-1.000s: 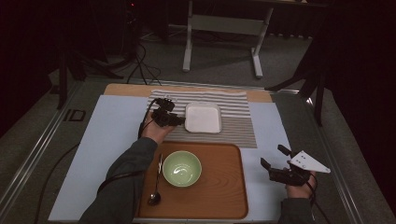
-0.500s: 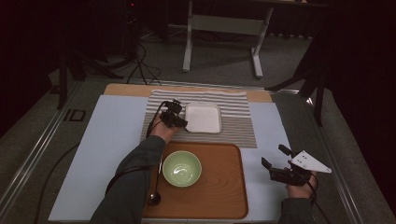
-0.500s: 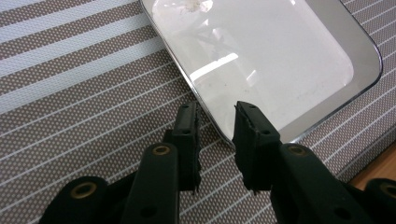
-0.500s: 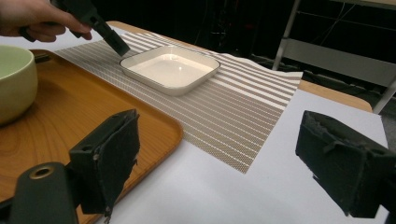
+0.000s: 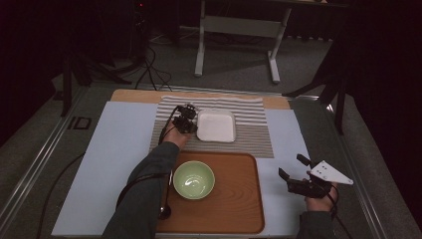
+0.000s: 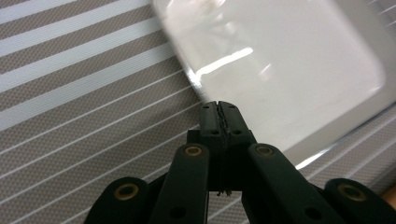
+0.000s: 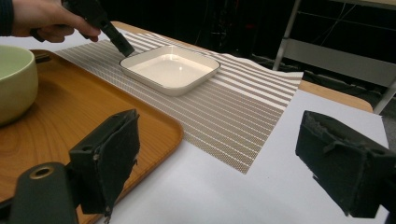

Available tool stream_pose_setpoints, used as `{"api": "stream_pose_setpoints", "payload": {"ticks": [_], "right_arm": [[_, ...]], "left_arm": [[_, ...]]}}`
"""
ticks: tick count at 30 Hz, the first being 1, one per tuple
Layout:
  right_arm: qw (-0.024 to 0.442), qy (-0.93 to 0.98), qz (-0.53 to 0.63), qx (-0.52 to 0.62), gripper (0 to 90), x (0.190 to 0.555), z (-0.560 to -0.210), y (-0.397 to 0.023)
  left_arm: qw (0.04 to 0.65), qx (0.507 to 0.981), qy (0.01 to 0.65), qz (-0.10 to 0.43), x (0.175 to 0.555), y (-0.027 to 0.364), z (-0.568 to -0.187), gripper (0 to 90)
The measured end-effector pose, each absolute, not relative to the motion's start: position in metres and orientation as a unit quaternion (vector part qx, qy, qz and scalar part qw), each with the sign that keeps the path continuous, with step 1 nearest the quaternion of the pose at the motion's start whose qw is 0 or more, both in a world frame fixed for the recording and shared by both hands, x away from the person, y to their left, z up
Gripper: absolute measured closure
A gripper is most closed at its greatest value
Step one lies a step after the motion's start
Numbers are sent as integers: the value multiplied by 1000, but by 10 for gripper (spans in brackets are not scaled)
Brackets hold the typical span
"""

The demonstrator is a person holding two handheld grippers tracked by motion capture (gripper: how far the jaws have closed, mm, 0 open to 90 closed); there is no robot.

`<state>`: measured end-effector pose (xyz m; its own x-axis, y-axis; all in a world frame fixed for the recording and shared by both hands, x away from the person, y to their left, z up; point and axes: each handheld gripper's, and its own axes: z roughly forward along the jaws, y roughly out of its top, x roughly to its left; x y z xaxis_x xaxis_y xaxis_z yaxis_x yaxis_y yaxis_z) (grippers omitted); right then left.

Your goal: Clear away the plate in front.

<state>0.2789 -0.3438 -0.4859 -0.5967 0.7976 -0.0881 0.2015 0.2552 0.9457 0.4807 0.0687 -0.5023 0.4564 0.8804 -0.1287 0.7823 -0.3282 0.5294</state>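
White dish [image 6: 280,60] rim pinched in left claw [image 6: 219,106].

Left gripper [image 5: 191,119] fingers just closed together, right gripper [image 5: 294,173] fingers wide apart

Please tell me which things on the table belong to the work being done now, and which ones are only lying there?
In use:
- white square dish, its rim pinched
- left tongs, shut on that rim

Lying about:
- green bowl on the wooden tray
- spoon beside the bowl
- striped mat under the dish
- right tongs, open, holding nothing
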Motion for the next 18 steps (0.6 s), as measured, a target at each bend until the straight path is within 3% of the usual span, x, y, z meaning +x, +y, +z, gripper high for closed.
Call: {"api": "stream_pose_setpoints", "payload": {"ticks": [5,9,10,13,18], "right_arm": [[294,735,507,341,130,279,-486,-344],[294,735,507,340,130,279,-486,-344],[294,736,507,340,130,279,-486,-344],[294,735,508,340,130,278,-486,-344],[294,734,508,341,130,279,-486,-345]], "left_arm": [[285,796,527,87,482,71,-502,850],[292,797,523,84,481,65,-500,754],[286,798,524,83,481,62,-501,691],[266,803,527,86,482,59,-508,692],[261,801,533,80,485,62,-512,789]]}}
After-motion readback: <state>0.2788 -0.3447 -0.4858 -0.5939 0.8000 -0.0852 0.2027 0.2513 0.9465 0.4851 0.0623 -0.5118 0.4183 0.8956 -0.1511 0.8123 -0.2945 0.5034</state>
